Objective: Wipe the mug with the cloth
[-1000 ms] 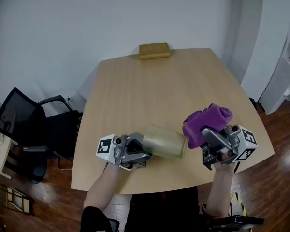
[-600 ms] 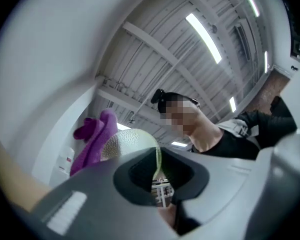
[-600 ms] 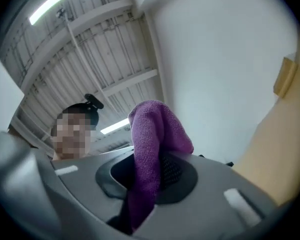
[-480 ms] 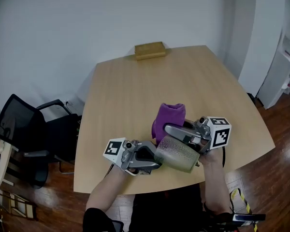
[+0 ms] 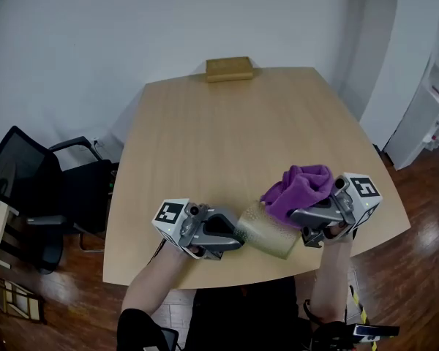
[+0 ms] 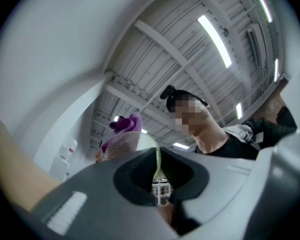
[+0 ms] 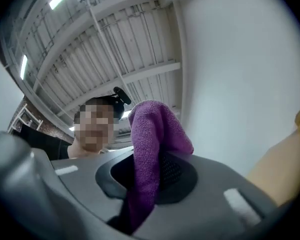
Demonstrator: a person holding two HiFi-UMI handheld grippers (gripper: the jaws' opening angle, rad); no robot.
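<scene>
while left gripper point(image 5: 236, 234) clamps mug point(image 5: 269, 232), cloth point(image 5: 301, 186) in right gripper point(image 5: 295, 214)

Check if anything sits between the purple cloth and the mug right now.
Nothing visible does. The right gripper holds the purple cloth right at the mug, apparently touching its upper side, while the left gripper clamps the mug's rim. Both hang above the table near its front edge.

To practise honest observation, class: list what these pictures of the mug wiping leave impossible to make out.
- Handle of the mug: head view, none visible; left gripper covers one end.
- Whether the cloth touches the mug: head view, overlap hides contact.
- What the tan block is: head view, too small.
</scene>
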